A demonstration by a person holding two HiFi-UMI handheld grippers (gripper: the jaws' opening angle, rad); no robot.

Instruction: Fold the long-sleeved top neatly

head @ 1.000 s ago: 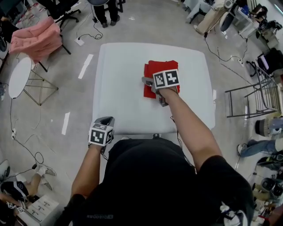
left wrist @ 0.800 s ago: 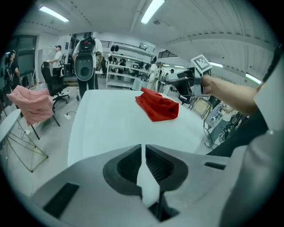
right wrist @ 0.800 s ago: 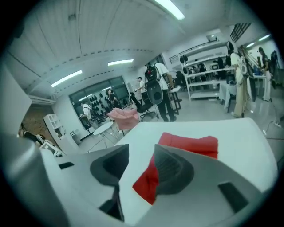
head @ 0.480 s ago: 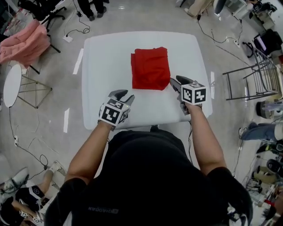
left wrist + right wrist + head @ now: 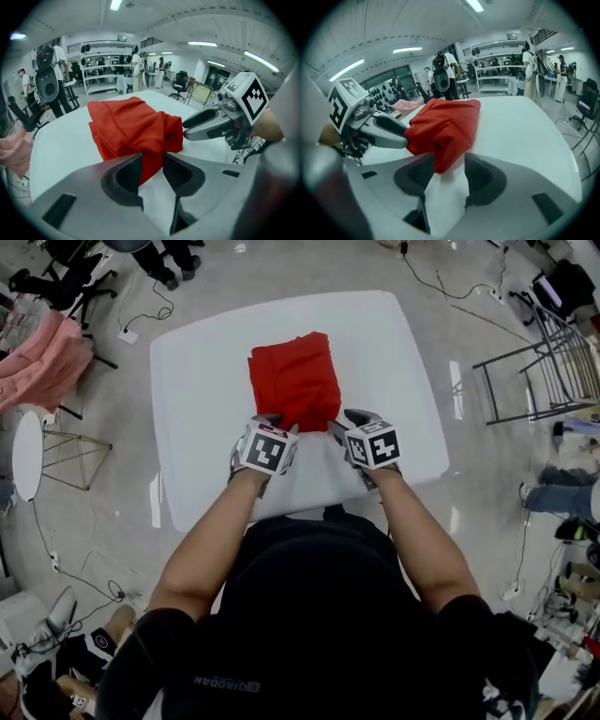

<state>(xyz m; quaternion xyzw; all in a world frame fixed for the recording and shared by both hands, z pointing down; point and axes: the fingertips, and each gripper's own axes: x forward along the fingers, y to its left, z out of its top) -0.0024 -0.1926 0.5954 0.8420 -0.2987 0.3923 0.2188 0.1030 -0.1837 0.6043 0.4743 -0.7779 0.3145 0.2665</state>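
The red long-sleeved top lies folded into a compact rectangle on the white table. Both grippers sit side by side at its near edge. The left gripper is open at the near left corner, and a fold of red cloth reaches in between its jaw tips. The right gripper is open at the near right corner, where a red cloth corner hangs between its tips. Both pairs of jaws have just been opening. Each gripper view shows the other gripper: the right and the left.
A pink garment lies over a chair at the far left, beside a small round white table. A metal rack stands to the right. People stand beyond the table's far edge. Cables run across the floor.
The right gripper came off the top, swung out to the right and returned to its near right corner. The left gripper travelled from the table's front edge to the near left corner.
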